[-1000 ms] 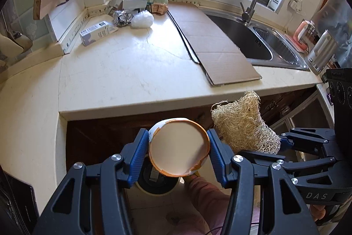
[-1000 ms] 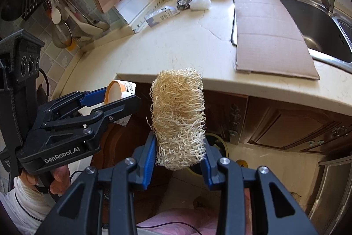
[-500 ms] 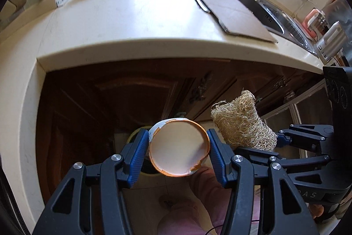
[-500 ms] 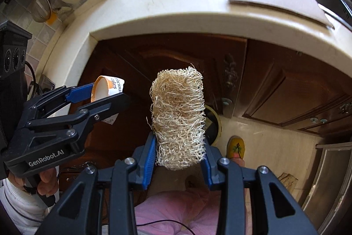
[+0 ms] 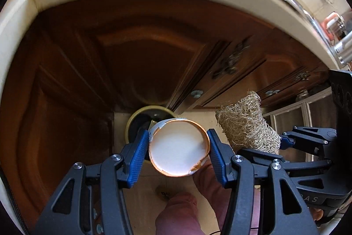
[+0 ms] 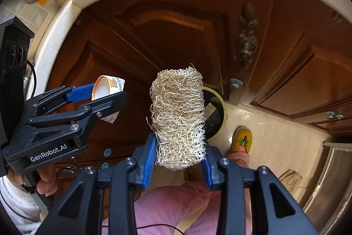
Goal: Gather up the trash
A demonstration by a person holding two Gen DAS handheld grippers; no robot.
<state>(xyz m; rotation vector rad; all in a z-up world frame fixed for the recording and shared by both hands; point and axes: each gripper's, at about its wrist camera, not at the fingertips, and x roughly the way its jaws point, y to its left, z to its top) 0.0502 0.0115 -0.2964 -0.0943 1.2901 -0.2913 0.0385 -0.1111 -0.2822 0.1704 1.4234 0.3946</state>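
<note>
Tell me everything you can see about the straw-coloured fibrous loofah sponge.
The straw-coloured fibrous loofah sponge is a roughly cylindrical, coarse dry mesh of tangled pale fibres with frayed ends. It stands about upright between the blue pads of the right gripper, which is clamped on its lower end; nothing else touches it. It hangs in the air in front of dark wooden cabinet doors, above the round yellow-rimmed trash bin on the floor, and beside the paper cup in the left gripper.

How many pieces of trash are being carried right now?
2. A paper cup is clamped in the left tool; a loofah is clamped in the right tool. Both hang above the bin.
</note>
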